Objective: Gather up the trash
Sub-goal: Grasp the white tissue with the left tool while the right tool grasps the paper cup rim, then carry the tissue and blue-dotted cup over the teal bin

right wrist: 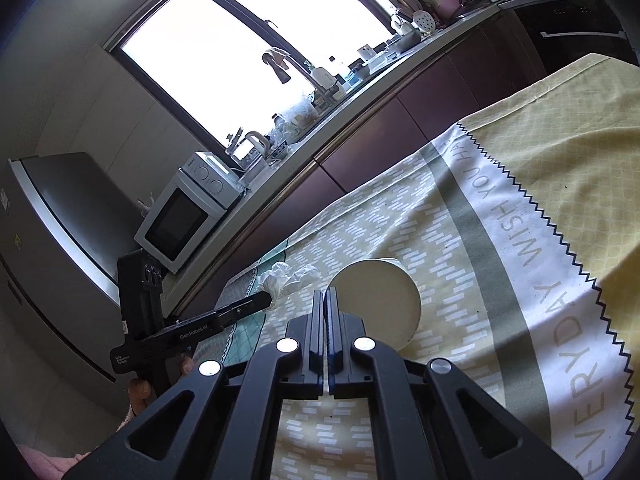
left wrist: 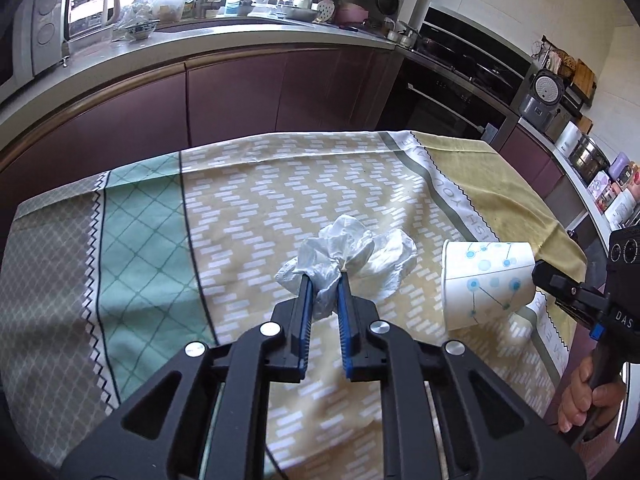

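Left gripper fingers pinch crumpled tissue, light, soft, grab anywhere; right gripper fingers clamp paper cup rim, crushable.

A patterned tablecloth in yellow, green and grey fills the lower half of the left wrist view. Above it runs a curved counter over maroon cabinets. A white microwave sits at centre left of the right wrist view, a kettle just beyond it, and a bright window at the top. A black oven shows upper right.
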Demonstrator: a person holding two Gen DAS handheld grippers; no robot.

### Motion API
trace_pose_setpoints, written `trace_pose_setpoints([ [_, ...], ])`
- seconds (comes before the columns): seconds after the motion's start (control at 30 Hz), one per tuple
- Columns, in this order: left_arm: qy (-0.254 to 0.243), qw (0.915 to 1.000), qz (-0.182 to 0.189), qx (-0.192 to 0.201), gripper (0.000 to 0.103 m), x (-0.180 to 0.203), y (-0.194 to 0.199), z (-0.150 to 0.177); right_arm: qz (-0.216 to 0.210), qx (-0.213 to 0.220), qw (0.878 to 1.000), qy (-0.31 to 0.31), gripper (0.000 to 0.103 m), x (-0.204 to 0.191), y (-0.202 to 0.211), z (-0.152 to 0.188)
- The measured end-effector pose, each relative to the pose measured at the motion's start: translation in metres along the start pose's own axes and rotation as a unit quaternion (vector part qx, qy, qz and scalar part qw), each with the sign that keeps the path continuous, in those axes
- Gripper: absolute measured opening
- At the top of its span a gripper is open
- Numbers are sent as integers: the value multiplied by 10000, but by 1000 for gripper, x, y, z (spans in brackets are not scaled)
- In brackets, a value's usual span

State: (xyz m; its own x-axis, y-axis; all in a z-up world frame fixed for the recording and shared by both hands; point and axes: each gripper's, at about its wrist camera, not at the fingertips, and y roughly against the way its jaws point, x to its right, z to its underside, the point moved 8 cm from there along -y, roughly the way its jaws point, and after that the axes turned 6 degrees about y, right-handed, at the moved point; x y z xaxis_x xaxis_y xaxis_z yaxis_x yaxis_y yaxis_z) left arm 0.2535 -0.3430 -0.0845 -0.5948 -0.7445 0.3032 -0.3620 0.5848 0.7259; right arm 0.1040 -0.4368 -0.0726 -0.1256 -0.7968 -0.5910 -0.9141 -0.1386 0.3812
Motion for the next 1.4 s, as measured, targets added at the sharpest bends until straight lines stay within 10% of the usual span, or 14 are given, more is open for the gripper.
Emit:
trace_pose_setpoints([
  [0.5,628,9964,-268,504,12,-89,119,56,-260,-236,9990,289,2,-47,-10,16],
  [0.8,671,9963,-220,481,12,-94,131,81,421,-451,9964,575,24,-37,3,29],
  [0.97,593,9968,-214,500,12,-92,132,84,552,-548,9941,763,3,-37,7,39],
  [1.4,901,9923,-406,744,12,-127,176,104,-472,-516,9959,567,0,-84,-7,42],
])
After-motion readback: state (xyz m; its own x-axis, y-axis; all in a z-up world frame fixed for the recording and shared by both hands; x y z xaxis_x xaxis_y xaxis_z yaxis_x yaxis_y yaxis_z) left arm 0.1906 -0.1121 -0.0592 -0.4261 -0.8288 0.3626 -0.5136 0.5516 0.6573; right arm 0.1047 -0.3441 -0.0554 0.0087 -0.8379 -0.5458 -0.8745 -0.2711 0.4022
